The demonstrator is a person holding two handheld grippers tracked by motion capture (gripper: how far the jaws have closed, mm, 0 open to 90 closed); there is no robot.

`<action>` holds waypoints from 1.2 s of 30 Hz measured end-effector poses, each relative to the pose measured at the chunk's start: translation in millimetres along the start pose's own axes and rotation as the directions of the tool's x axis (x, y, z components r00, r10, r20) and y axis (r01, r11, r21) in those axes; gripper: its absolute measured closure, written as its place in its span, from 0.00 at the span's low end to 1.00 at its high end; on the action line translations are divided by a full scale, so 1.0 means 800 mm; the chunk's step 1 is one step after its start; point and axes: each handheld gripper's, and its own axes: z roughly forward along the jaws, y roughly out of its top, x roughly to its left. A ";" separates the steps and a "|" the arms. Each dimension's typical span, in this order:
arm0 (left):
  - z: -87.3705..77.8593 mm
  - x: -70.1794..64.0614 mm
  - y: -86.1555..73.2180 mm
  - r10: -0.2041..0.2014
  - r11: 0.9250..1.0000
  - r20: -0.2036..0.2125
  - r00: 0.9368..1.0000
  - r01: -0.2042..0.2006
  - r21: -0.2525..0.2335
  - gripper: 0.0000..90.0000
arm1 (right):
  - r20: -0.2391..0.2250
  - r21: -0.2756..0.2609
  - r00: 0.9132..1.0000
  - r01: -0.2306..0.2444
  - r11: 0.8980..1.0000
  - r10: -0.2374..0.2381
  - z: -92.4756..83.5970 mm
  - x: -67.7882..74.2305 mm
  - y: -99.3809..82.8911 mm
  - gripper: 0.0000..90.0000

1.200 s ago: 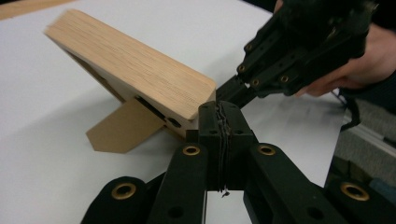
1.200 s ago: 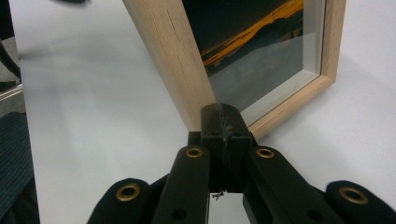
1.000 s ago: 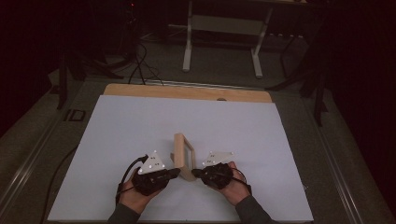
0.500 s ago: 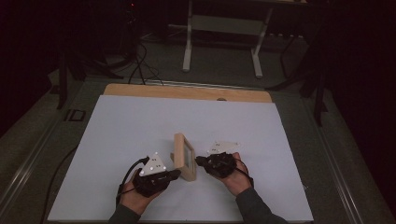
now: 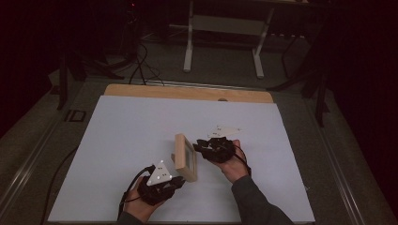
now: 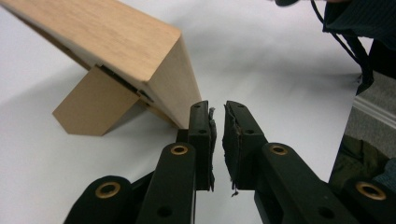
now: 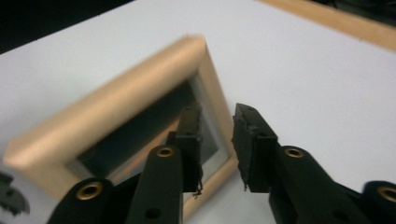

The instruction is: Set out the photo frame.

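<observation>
Two grippers, one frame [image 5: 185,157] — a wooden picture frame standing upright on the white sheet [image 5: 122,136], propped on its back stand [image 6: 91,103].

Left gripper [image 5: 162,183]: just beside the frame's near corner, on the stand side. Its jaws have just been opening; in the left gripper view they stand a narrow gap apart w/ nothing between them, frame corner [image 6: 173,74] just past the left jaw, not pinched.

Right gripper [image 5: 212,148]: close to the frame's glass side, not touching as far as I can tell. Jaws have just been opening too — a wider gap, empty; the right gripper view looks past them at the frame's front [image 7: 140,126], which is blurred.

Progress, as I judge it: the standing-up part looks done. Frame rests on its own, leaning back on the stand, both grippers letting go. What's left is likely only pulling both hands clear w/o bumping it; the left jaw sits very near the corner, so a careless exit could tip or slide it. Whether the stand is fully spread — can't tell.
</observation>
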 end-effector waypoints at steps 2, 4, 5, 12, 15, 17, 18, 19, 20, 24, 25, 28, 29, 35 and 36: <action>-0.001 0.000 0.000 -0.004 1.000 0.001 1.000 0.004 -0.005 0.90 | -0.001 -0.011 1.000 -0.004 1.000 0.004 0.002 -0.001 0.009 0.77; -0.001 -0.001 0.000 -0.003 1.000 0.001 1.000 0.003 -0.010 0.90 | -0.001 -0.023 1.000 -0.005 1.000 0.005 0.004 -0.001 0.018 0.76; 0.000 -0.001 0.000 0.002 1.000 0.000 1.000 -0.002 -0.008 0.89 | -0.002 -0.027 1.000 -0.004 1.000 0.004 0.006 -0.001 0.022 0.74; 0.010 -0.008 0.001 0.010 1.000 0.005 1.000 -0.010 -0.016 0.88 | 0.000 -0.049 1.000 -0.028 0.998 0.028 0.020 0.000 0.044 0.65; 0.018 -0.014 0.002 0.010 1.000 0.012 1.000 -0.010 -0.023 0.88 | -0.003 -0.055 0.999 -0.044 0.998 0.044 0.029 0.003 0.051 0.61; 0.021 -0.016 0.003 0.013 1.000 0.013 1.000 -0.013 -0.022 0.88 | -0.006 -0.056 0.999 -0.045 0.997 0.045 0.033 0.005 0.055 0.59; 0.028 -0.020 0.003 0.019 1.000 0.008 1.000 -0.018 -0.021 0.88 | -0.007 -0.058 0.999 -0.046 0.997 0.046 0.036 0.007 0.058 0.59; 0.030 -0.021 0.002 0.019 1.000 0.011 1.000 -0.019 -0.022 0.88 | -0.007 -0.059 0.999 -0.047 0.997 0.047 0.038 0.009 0.059 0.58; 0.032 -0.023 0.002 0.020 1.000 0.013 1.000 -0.019 -0.022 0.88 | -0.007 -0.057 0.999 -0.047 0.997 0.046 0.040 0.010 0.061 0.58; 0.042 -0.026 0.001 0.020 1.000 0.027 0.999 -0.019 -0.021 0.92 | 0.000 -0.027 0.999 -0.037 0.999 0.037 0.053 0.015 0.067 0.57; 0.044 -0.027 0.000 0.019 1.000 0.028 0.999 -0.019 -0.021 0.93 | 0.000 -0.019 0.999 -0.035 0.999 0.035 0.056 0.015 0.067 0.57; 0.047 -0.028 0.000 0.024 1.000 0.028 0.999 -0.024 -0.021 0.93 | 0.002 -0.006 1.000 -0.031 1.000 0.031 0.061 0.016 0.068 0.58; 0.050 -0.028 0.001 0.019 1.000 0.025 1.000 -0.018 -0.023 0.93 | 0.002 0.003 1.000 -0.028 1.000 0.028 0.065 0.017 0.069 0.58; 0.055 -0.026 0.004 0.007 0.999 0.008 1.000 -0.007 -0.034 0.97 | 0.005 0.038 1.000 -0.004 0.999 0.004 0.074 0.021 0.072 0.64; 0.055 -0.026 0.005 0.005 0.999 0.007 1.000 -0.005 -0.035 0.98 | 0.007 0.045 1.000 0.008 0.999 -0.008 0.076 0.022 0.073 0.67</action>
